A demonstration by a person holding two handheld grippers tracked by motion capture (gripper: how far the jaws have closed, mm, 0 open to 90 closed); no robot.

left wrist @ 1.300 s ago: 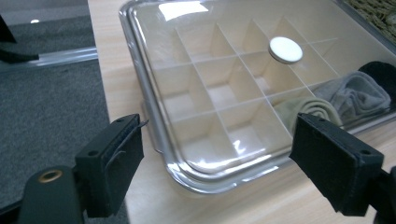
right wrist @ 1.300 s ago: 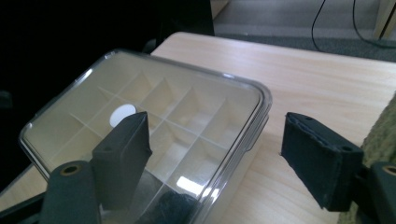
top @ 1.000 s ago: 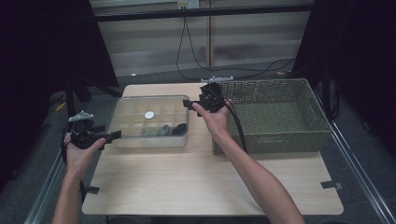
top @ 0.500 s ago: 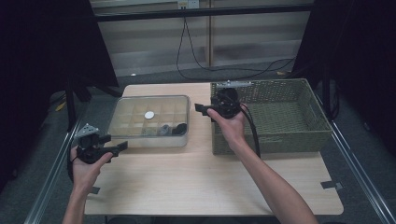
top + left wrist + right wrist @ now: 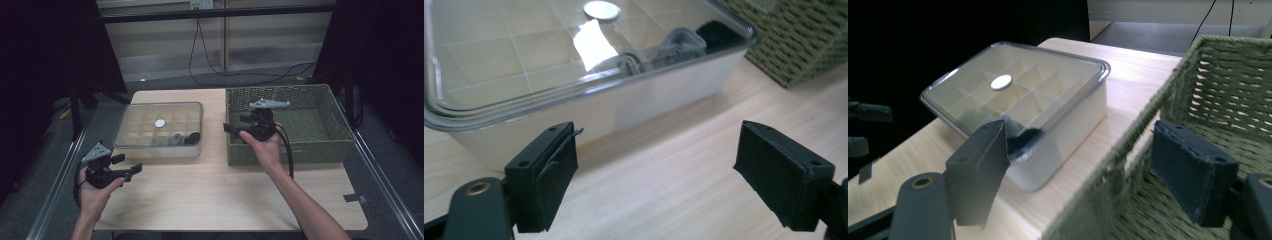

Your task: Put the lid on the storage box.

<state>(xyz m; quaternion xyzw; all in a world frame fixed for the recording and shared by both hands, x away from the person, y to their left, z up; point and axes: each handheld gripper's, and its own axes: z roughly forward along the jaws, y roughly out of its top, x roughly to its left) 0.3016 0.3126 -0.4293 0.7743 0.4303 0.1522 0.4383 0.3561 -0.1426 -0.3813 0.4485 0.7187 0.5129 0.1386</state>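
At the lower left of the high view, the left hand-held gripper (image 5: 131,170) hovers released over the table (image 5: 210,195), its jaws wide apart and empty, just short of the clear lidded box (image 5: 160,129). At frame centre, the right hand-held gripper (image 5: 231,128) gapes empty over the near-left rim of the woven basket (image 5: 320,125).

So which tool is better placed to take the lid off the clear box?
Probably the left tool: its jaws stand open, level with the clear box, facing its near wall. The right tool hovers over the wicker basket rim.
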